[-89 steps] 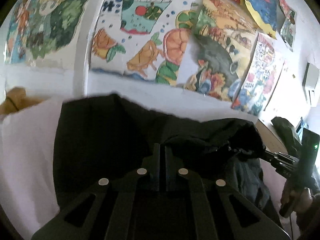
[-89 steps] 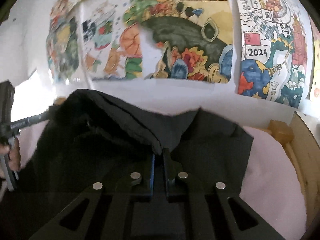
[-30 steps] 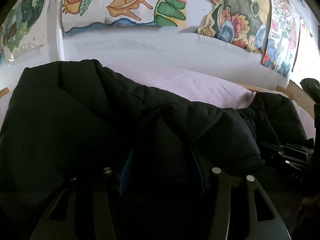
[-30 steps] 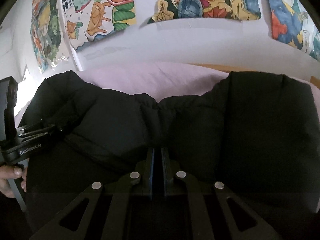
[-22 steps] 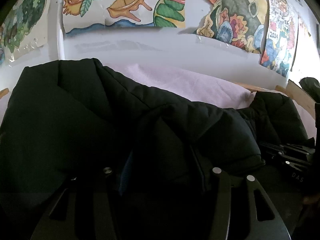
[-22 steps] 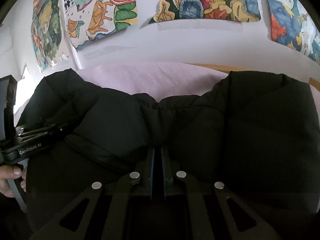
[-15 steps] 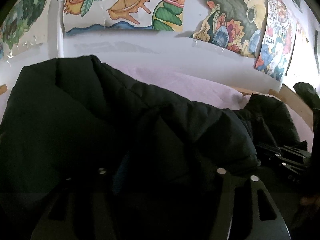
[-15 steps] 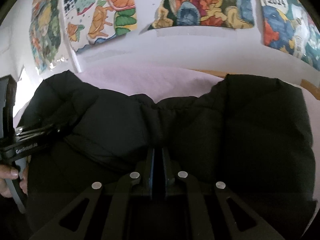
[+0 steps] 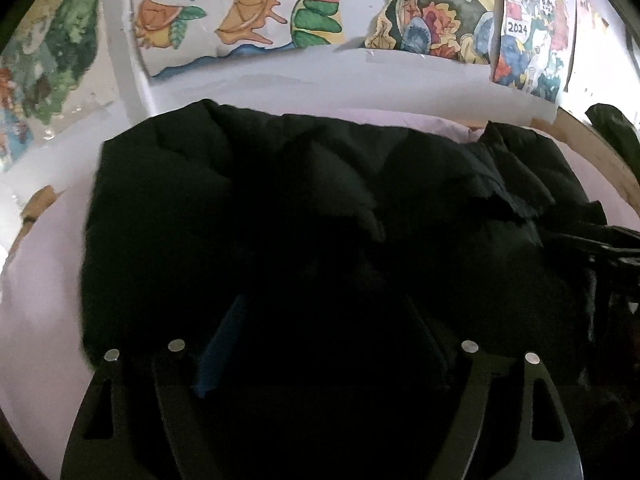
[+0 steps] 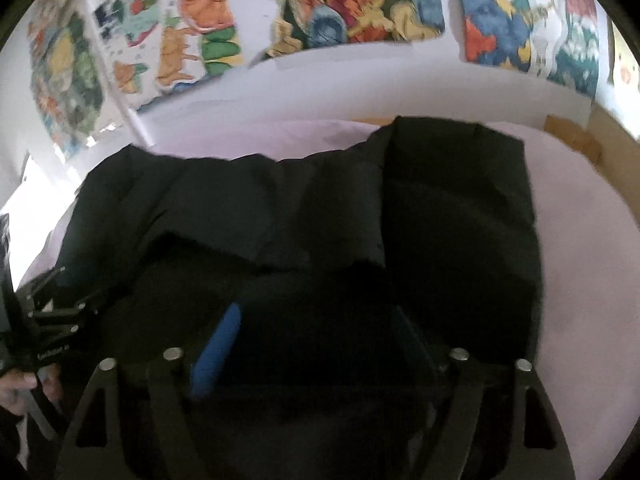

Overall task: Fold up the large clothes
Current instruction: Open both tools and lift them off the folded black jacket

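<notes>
One black jacket (image 9: 280, 208) on pink sheet (image 9: 36, 280); both jaws opening, empty.

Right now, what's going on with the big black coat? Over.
Left hand-held gripper and right hand-held gripper opening, nothing pinched. Black coat folded on pink sheet. Nothing in the way.

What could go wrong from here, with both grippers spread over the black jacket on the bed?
The black jacket is puffy, and its folded-over layer looks loose, so it may spring back as the jaws of the left gripper and right gripper are opening. Fabric still lies between both pairs of fingers, so a pad could snag it while pulling away. The far edge is uneven on the pink sheet, so the next fold may come out crooked.
</notes>
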A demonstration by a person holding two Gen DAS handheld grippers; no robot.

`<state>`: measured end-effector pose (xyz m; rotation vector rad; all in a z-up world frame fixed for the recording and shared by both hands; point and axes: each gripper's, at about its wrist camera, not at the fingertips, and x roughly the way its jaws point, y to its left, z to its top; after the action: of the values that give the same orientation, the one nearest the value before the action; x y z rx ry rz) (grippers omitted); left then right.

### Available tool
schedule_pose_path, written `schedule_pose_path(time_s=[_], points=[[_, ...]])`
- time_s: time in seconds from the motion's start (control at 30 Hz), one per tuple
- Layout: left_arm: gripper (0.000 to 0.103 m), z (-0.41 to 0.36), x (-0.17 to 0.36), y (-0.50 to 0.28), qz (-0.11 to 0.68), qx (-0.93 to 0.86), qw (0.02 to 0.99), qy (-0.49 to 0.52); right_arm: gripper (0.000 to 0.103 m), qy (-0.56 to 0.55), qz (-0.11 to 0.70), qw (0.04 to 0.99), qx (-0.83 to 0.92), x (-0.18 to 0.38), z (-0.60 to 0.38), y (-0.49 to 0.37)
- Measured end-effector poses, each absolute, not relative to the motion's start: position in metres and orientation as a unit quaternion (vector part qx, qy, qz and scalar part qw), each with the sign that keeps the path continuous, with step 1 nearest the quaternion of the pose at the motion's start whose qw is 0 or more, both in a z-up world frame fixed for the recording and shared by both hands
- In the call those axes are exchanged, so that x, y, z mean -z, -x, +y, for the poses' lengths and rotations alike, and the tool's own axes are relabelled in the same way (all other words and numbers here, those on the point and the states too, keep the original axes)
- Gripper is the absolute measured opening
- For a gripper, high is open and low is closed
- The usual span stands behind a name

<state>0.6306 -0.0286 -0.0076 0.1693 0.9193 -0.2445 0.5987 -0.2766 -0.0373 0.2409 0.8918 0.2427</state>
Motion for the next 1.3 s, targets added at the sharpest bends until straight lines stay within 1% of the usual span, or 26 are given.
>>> schedule_pose_path(time_s=[0.07, 0.13, 0.17, 0.2, 0.23, 0.3, 0.33, 0.4, 0.47, 0.63, 0.8, 1.0, 1.13, 1.3], points=[[0.079, -0.024, 0.001, -0.62, 0.454, 0.106, 0.883, -0.065, 0.078, -0.097, 0.43, 0.89, -0.118, 0.027, -0.275, -0.582], [0.084, -0.018, -0.008, -0.608, 0.462, 0.099, 0.881, -0.041, 0.083, -0.084, 0.43, 0.891, -0.122, 0.017, -0.274, -0.567], [0.086, -0.015, -0.013, -0.601, 0.465, 0.1, 0.879, -0.026, 0.087, -0.076, 0.43, 0.891, -0.126, 0.011, -0.274, -0.557], [0.091, -0.012, -0.017, -0.595, 0.467, 0.101, 0.878, -0.016, 0.091, -0.071, 0.429, 0.891, -0.129, 0.007, -0.273, -0.55], [0.095, -0.009, -0.022, -0.586, 0.468, 0.103, 0.877, -0.005, 0.093, -0.062, 0.426, 0.893, -0.131, 0.0, -0.272, -0.538], [0.099, -0.005, -0.032, -0.569, 0.469, 0.109, 0.877, 0.006, 0.099, -0.045, 0.419, 0.896, -0.139, -0.012, -0.269, -0.518], [0.101, -0.004, -0.037, -0.56, 0.469, 0.109, 0.877, 0.004, 0.1, -0.037, 0.416, 0.897, -0.143, -0.016, -0.268, -0.509], [0.101, -0.003, -0.048, -0.538, 0.463, 0.103, 0.88, -0.012, 0.103, -0.016, 0.41, 0.899, -0.151, -0.026, -0.265, -0.488], [0.101, -0.005, -0.059, -0.517, 0.45, 0.09, 0.887, -0.041, 0.103, 0.005, 0.407, 0.898, -0.166, -0.033, -0.261, -0.467], [0.101, -0.017, -0.088, -0.455, 0.389, 0.062, 0.909, -0.134, 0.103, 0.05, 0.402, 0.893, -0.195, -0.046, -0.246, -0.426], [0.101, -0.022, -0.114, -0.407, 0.351, 0.065, 0.916, -0.186, 0.103, 0.066, 0.402, 0.887, -0.218, -0.061, -0.231, -0.388], [0.101, -0.022, -0.124, -0.371, 0.345, 0.058, 0.908, -0.229, 0.103, 0.096, 0.411, 0.876, -0.234, -0.072, -0.215, -0.344], [0.101, -0.018, -0.127, -0.346, 0.346, 0.069, 0.904, -0.241, 0.103, 0.116, 0.42, 0.868, -0.238, -0.074, -0.206, -0.313], [0.101, -0.016, -0.124, -0.314, 0.37, 0.101, 0.887, -0.257, 0.103, 0.143, 0.432, 0.856, -0.246, -0.07, -0.202, -0.276]])
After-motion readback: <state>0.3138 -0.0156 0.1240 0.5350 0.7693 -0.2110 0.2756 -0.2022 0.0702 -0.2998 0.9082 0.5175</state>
